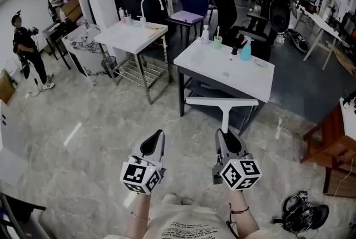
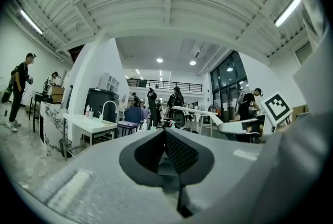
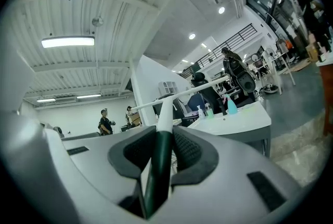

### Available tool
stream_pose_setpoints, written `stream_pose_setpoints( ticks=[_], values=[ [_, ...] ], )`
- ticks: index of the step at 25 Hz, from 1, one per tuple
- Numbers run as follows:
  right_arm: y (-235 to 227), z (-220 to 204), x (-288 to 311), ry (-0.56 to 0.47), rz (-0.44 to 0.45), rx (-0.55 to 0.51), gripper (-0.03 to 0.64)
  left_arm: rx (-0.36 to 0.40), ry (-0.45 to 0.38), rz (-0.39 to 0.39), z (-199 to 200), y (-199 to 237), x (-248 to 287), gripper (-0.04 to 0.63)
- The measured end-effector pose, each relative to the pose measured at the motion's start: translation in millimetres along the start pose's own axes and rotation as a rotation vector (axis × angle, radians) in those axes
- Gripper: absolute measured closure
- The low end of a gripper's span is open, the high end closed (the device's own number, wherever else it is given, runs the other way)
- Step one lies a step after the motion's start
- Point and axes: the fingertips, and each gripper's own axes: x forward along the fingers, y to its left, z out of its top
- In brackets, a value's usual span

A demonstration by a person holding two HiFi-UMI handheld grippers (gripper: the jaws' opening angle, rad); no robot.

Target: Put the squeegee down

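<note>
The right hand-held gripper (image 3: pixel 161 137) is closed on the squeegee (image 1: pixel 223 103). Its two dark pads press the dark green part of the handle from both sides. From there the white neck goes forward to the long white blade, which lies crosswise. The squeegee is in the air and is not yet put down. In the head view its blade shows just under the near edge of the white table (image 1: pixel 261 79), across the dark space below the top.

The left hand-held gripper (image 2: pixel 165 133) is closed with nothing inside; its pads meet in one line. Both hand-held grippers point level and forward, side by side in front of the person's body. Behind each one a forearm (image 1: pixel 137 220) with a thin wristband shows. Each carries a cube (image 1: pixel 140 175) with black and white square markers.

The print on the person's shirt (image 1: pixel 186 228) is too small to read. On the table stand a blue spray bottle (image 1: pixel 245 49), a white bottle (image 1: pixel 205 34) and a green cup (image 1: pixel 217 41). Their labels cannot be read.
</note>
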Motion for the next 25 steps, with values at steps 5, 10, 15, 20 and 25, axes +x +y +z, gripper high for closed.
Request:
stream_pose_setpoints(
  ticks=[5, 10, 15, 20, 25],
  values=[
    [-1.3, -1.6, 1.3, 0.003, -0.006, -0.020, 0.519, -0.011, 0.013, 0.019, -7.8, 1.3, -5.1, 0.574],
    [-4.0, -3.5, 10.3, 0.001, -0.006, -0.012, 0.518, -0.018, 0.005, 0.027, -7.9, 9.1, 1.2, 0.574],
    [-9.3, -3.9, 26.1, -0.002, -0.006, -0.009, 0.518, -0.019, 0.005, 0.024, -10.3, 17.5, 15.7, 0.574],
    [-22.1, -9.4, 50.0, 0.001, -0.026, 0.007, 0.519, -0.014, 0.016, 0.021, -16.0, 33.5, 38.5, 0.574],
    [-33.6, -16.6, 92.4, 0.010, -0.036, 0.015, 0.519, -0.019, 0.020, 0.016, -22.6, 61.0, 73.5, 0.574]
  ],
)
